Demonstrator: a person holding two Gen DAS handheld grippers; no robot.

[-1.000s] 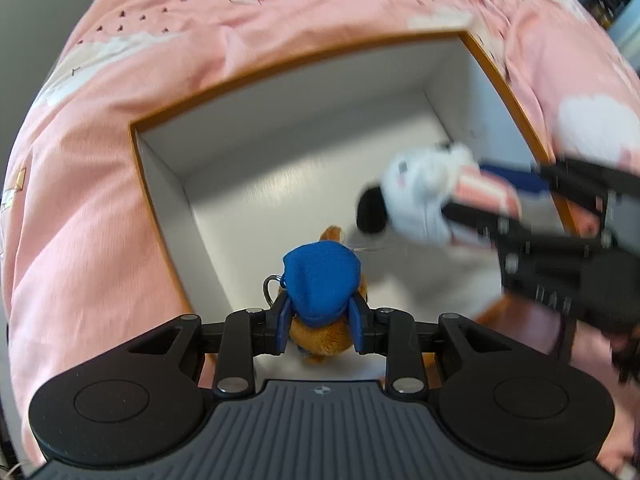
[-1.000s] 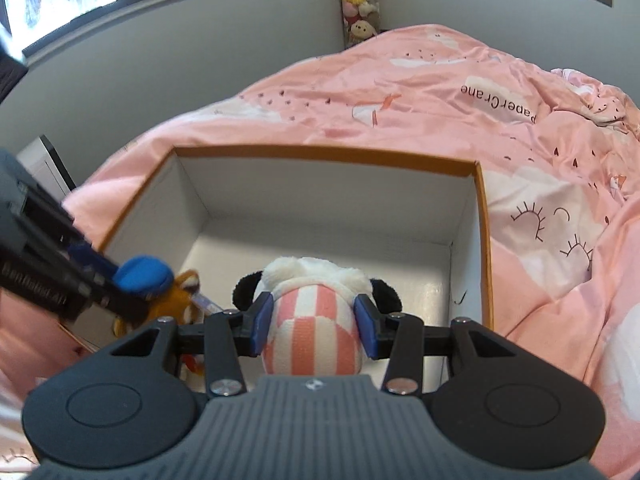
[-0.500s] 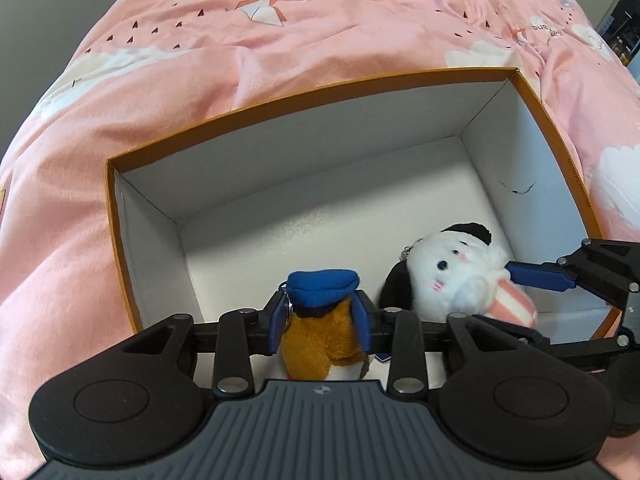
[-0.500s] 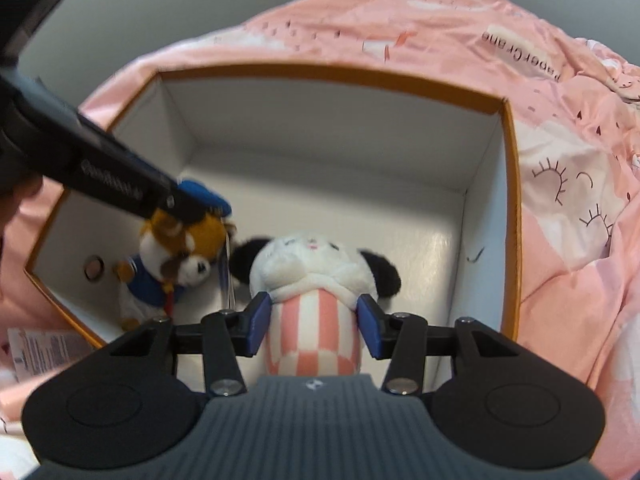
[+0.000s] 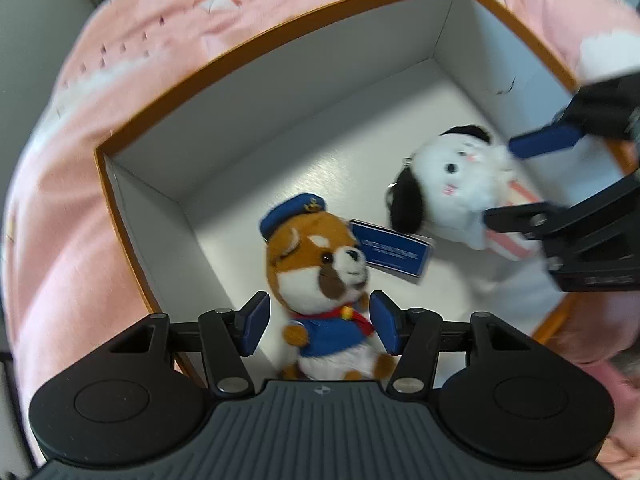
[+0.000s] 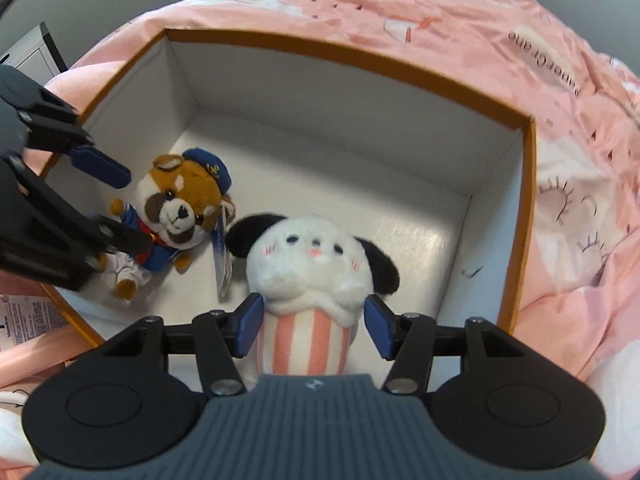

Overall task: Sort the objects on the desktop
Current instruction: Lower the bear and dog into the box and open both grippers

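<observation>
Both grippers spread: left gripper (image 5: 319, 322) w/ sailor plush (image 5: 320, 276) between pads, right gripper (image 6: 313, 325) w/ dog plush (image 6: 310, 276). Bare box (image 6: 528, 216) floor ahead, walls just beyond.

Box (image 6: 516, 216): on bed (image 6: 580, 128).
Sailor plush (image 5: 320, 280): in box, between left tool (image 5: 318, 320) fingers.
Dog plush (image 6: 316, 276): in box, between right tool (image 6: 314, 326) fingers.

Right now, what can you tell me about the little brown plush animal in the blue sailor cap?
The brown-and-white plush animal looks soft and furry, with a blue anchor cap, blue jacket, red scarf and white trousers. It lies on its back on the floor of the white, orange-rimmed box, a blue tag at its ear. The left gripper straddles it, open.
</observation>
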